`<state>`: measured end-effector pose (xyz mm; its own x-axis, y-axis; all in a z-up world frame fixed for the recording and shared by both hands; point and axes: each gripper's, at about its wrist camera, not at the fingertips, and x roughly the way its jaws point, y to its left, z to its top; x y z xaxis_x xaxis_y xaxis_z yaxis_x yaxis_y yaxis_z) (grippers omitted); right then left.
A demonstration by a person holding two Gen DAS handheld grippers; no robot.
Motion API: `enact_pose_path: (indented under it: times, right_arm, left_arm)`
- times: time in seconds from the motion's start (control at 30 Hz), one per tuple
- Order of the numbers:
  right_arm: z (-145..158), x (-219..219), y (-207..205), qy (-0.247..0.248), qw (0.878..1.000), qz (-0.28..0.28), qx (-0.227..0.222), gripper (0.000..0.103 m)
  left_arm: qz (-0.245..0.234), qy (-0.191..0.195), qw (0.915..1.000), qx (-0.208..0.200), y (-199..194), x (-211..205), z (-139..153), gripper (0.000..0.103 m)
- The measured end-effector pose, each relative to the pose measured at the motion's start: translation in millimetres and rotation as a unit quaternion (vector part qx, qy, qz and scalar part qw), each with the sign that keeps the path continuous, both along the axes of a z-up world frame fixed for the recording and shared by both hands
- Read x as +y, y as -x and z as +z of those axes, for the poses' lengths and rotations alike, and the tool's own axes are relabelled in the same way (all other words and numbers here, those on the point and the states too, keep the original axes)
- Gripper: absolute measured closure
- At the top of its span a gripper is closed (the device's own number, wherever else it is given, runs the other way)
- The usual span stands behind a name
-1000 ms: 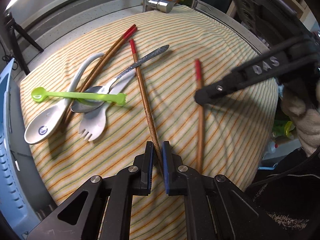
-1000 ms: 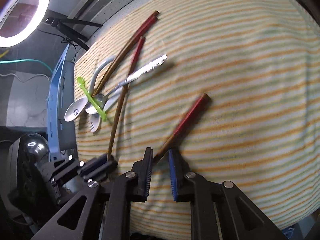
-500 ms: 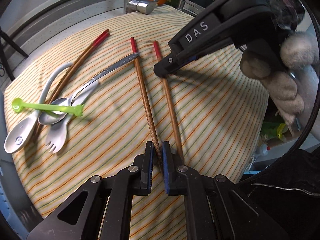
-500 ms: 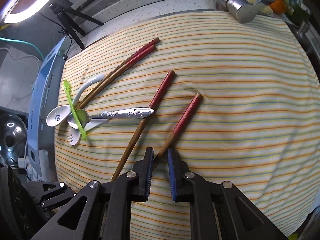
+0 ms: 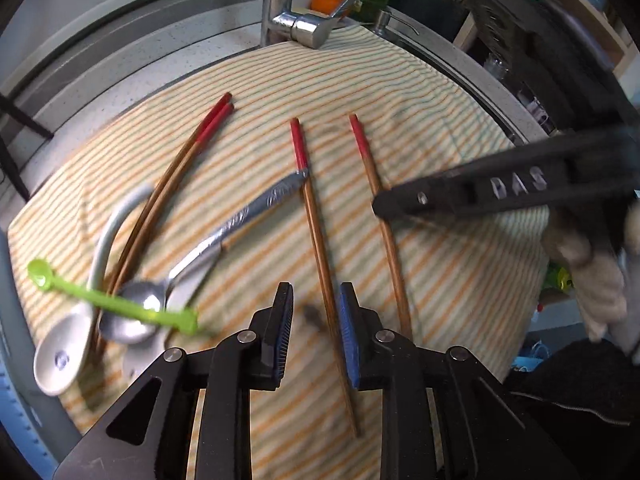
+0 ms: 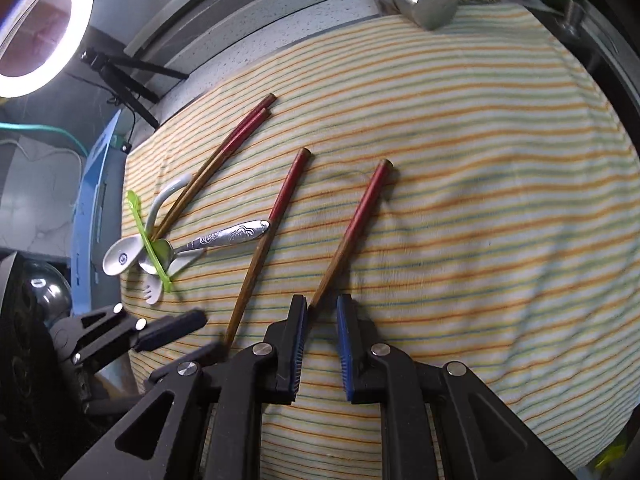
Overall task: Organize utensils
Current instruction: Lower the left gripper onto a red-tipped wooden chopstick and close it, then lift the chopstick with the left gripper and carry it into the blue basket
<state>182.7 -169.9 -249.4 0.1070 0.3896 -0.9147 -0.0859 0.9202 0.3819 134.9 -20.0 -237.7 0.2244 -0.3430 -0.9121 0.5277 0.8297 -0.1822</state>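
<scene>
Two red-tipped wooden chopsticks lie apart on the striped cloth. My left gripper has its jaws opening. One chopstick runs between them on the cloth, close to the right pad, and neither pad presses on it. The right gripper has its jaws slightly apart with nothing between them. The other chopstick slips under the tip of its left finger. In the left wrist view this gripper is blurred above that chopstick. A chopstick pair lies at the far left.
A heap at the left holds a metal spoon, a white ceramic spoon, a green plastic spoon and a white spork. A faucet stands behind the cloth. A blue rack borders the left edge.
The left jaws, shut on the chopstick before, have let go of it and parted. In the left wrist view the right gripper has swung from the red tips out to the right.
</scene>
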Motion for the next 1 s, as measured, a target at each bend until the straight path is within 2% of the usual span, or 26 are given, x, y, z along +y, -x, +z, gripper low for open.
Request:
enact_pose_path:
  times: [0.1, 0.2, 0.33, 0.43, 0.6, 0.77, 0.87, 1.0]
  right_arm:
    - [-4.3, -6.9, 1.4, -0.024, 0.999, -0.03, 0.006, 0.089]
    - [-5.6, -7.8, 1.2, -0.031, 0.999, -0.038, 0.004, 0.089]
    - [-5.4, -0.8, -1.5, -0.016, 0.999, -0.028, -0.01, 0.091]
    - [-4.4, 0.3, -2.1, -0.016, 1.0, -0.024, -0.011, 0.092]
    - [-1.7, -9.1, -0.7, -0.013, 1.0, -0.022, -0.017, 0.092]
    - [2.4, -16.5, 1.7, -0.025, 0.999, -0.031, -0.018, 0.093]
    - [14.6, -12.1, 3.2, -0.03, 0.999, -0.022, -0.035, 0.094]
    - [36.2, 0.8, 2.1, -0.043, 0.997, -0.006, -0.06, 0.096]
  left_arm:
    - [-0.001, -0.007, 0.9999, 0.009, -16.5, -11.0, -10.0, 0.082]
    - [-0.007, -0.006, 1.0, 0.001, -16.6, -25.5, -14.0, 0.082]
    - [-0.018, -0.015, 0.9997, -0.011, -15.2, -27.8, -11.6, 0.094]
    - [-0.016, -0.012, 0.9997, -0.011, -12.3, -26.6, -8.1, 0.097]
    - [0.005, 0.023, 0.9997, -0.001, -8.0, -16.6, -2.9, 0.098]
    - [0.048, 0.057, 0.9972, 0.006, -6.5, -0.9, 1.0, 0.098]
    - [0.069, 0.082, 0.9942, -0.001, -4.3, 14.0, 14.0, 0.098]
    - [0.092, 0.094, 0.9911, -0.021, -2.8, 31.4, 32.5, 0.098]
